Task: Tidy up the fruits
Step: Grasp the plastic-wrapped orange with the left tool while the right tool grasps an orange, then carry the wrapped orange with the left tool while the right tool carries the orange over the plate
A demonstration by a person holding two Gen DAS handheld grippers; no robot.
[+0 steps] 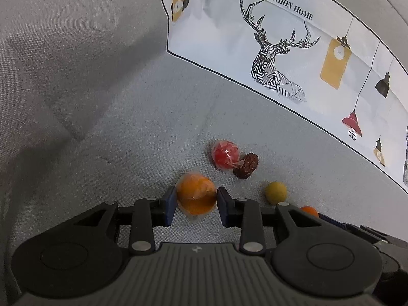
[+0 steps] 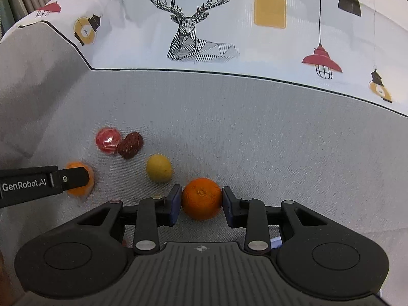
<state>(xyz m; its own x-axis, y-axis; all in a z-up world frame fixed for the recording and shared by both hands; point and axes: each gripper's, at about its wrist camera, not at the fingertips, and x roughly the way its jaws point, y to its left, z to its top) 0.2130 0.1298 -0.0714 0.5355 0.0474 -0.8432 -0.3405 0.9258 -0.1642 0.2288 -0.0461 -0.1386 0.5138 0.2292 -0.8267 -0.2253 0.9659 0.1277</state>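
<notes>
Underneath, grey fabric [image 2: 255,132] meets a deer-printed white cloth [image 2: 229,25].

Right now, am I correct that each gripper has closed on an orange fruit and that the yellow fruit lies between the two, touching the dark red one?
Nearly. In the right wrist view the yellow fruit lies apart from the dark red one, which touches the red wrapped fruit instead. The left gripper and right gripper each do hold an orange fruit.

Your left gripper [image 1: 196,205] and right gripper [image 2: 201,204] look alike: matte black linkage arms with silver pivot pins, dark blue pads [image 2: 174,204], a ribbed grey housing behind (small compass-like emblem). White "GenRobot.AI" lettering marks the left one's side.
</notes>
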